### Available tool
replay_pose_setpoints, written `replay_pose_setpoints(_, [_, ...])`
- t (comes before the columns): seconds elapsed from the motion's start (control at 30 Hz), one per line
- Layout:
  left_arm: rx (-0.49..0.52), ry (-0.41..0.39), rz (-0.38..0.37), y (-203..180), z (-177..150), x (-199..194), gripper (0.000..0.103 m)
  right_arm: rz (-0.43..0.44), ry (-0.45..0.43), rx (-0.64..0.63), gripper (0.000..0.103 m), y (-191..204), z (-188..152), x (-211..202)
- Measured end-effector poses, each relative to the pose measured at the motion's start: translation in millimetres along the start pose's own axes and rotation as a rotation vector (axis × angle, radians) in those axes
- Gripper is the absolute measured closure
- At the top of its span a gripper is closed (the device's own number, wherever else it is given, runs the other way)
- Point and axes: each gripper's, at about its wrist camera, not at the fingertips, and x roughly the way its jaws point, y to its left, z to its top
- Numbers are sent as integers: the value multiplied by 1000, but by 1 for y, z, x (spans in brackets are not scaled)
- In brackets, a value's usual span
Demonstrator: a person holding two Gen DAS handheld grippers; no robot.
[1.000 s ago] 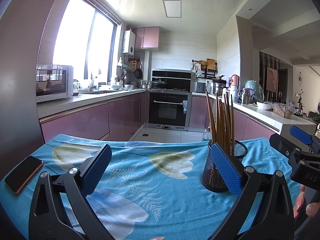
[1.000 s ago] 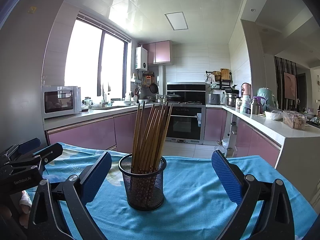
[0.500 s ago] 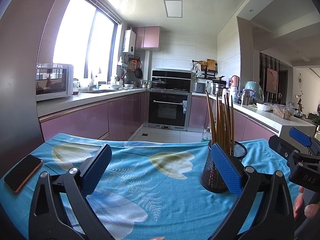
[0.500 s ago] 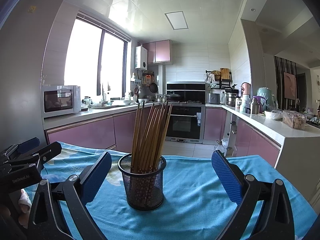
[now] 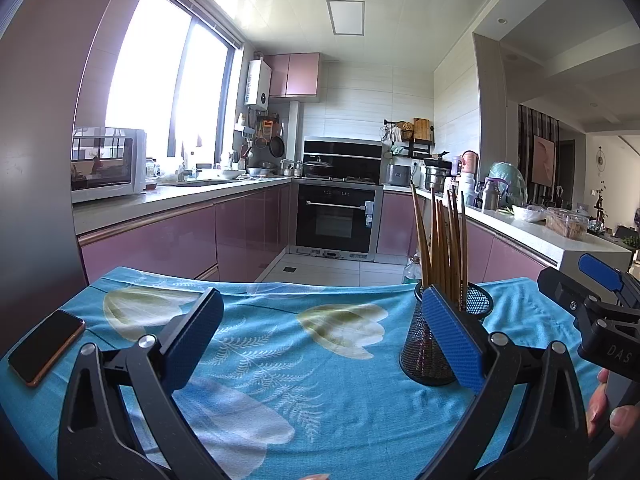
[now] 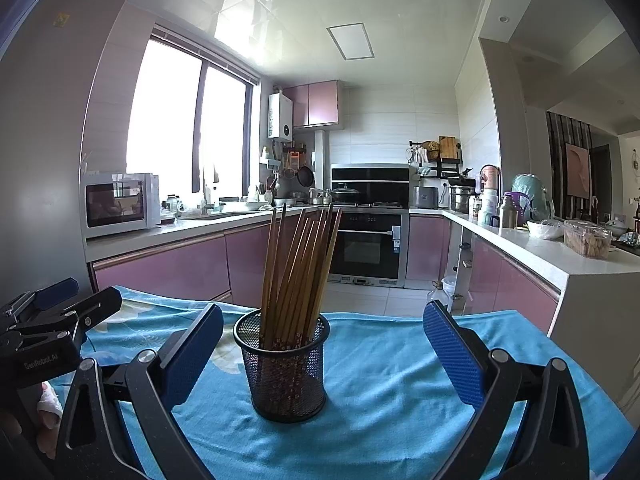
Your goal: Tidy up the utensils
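Observation:
A black mesh cup [image 6: 286, 372] stands upright on the blue flowered cloth [image 6: 392, 392] and holds several brown chopsticks [image 6: 298, 264]. My right gripper [image 6: 322, 354] is open and empty, just behind the cup, which sits between its fingers, nearer the left one. My left gripper [image 5: 322, 336] is open and empty over the cloth; the cup [image 5: 426, 354] is partly hidden behind its right finger. The chopsticks [image 5: 440, 244] rise above that finger. Each gripper shows at the edge of the other's view.
An orange-edged phone [image 5: 46, 346] lies on the cloth [image 5: 280, 360] at the far left. Beyond the table's far edge is a kitchen with pink cabinets, an oven [image 5: 336, 220] and a microwave [image 5: 106, 164]. A white counter [image 6: 560, 252] with jars runs along the right.

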Motion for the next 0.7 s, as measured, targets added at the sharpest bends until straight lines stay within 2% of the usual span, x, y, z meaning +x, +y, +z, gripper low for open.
replay_pose_setpoints(0.7, [-3, 4, 0, -2, 0, 1, 5, 0, 3, 3, 6, 0, 0, 4])
